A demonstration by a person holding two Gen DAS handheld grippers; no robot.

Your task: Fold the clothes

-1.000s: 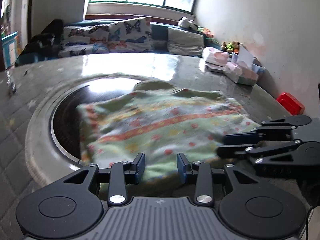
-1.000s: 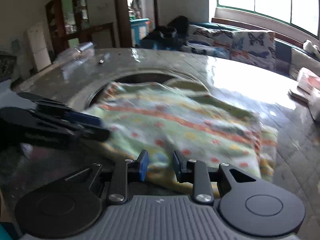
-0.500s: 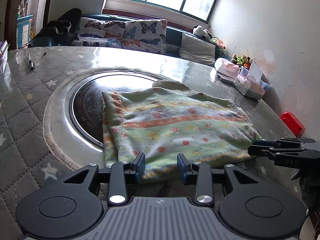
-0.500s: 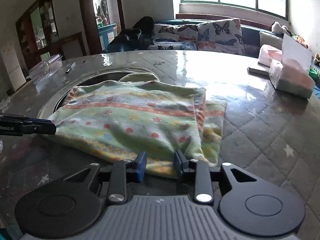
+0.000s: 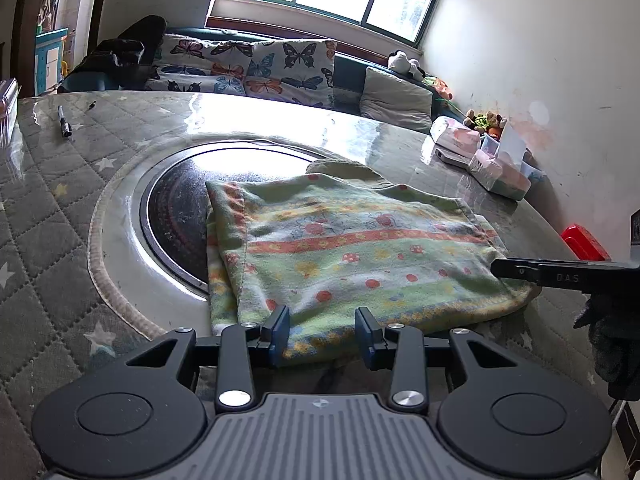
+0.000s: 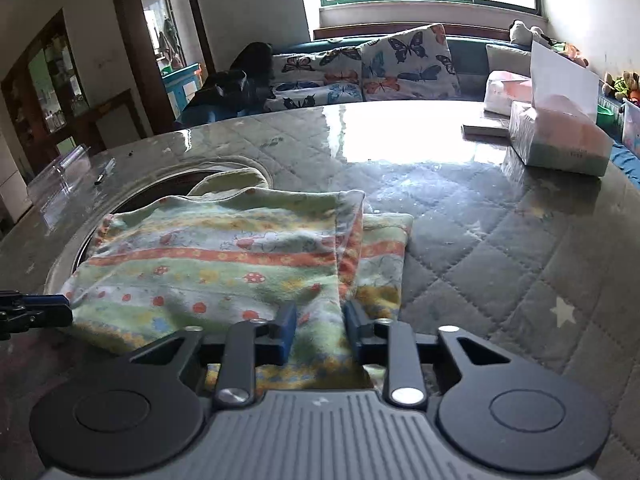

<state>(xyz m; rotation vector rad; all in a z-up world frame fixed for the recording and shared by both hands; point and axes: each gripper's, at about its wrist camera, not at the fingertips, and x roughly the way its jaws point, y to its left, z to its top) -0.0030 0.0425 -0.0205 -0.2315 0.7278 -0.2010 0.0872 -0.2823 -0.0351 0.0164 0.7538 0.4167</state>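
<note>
A folded green garment [image 5: 352,252] with orange stripes and red mushrooms lies flat on the table, partly over a round dark inset; it also shows in the right wrist view [image 6: 240,268]. My left gripper [image 5: 322,330] is open, its fingers on either side of the garment's near left edge. My right gripper [image 6: 319,330] is open over the near right corner. Each gripper shows from the side in the other view, the right gripper [image 5: 520,270] at the garment's right edge and the left gripper [image 6: 48,308] at its left edge.
The table [image 5: 48,216] has a quilted grey cover under clear plastic. A pen [image 5: 64,120] lies far left. Tissue boxes [image 6: 556,140] stand at the far right, a red object [image 5: 584,242] beyond the edge. A sofa with butterfly cushions [image 5: 256,68] is behind.
Both grippers have drawn back toward the near edge and swung outward. The garment now lies still and flat, in sharp view rather than blurred.
</note>
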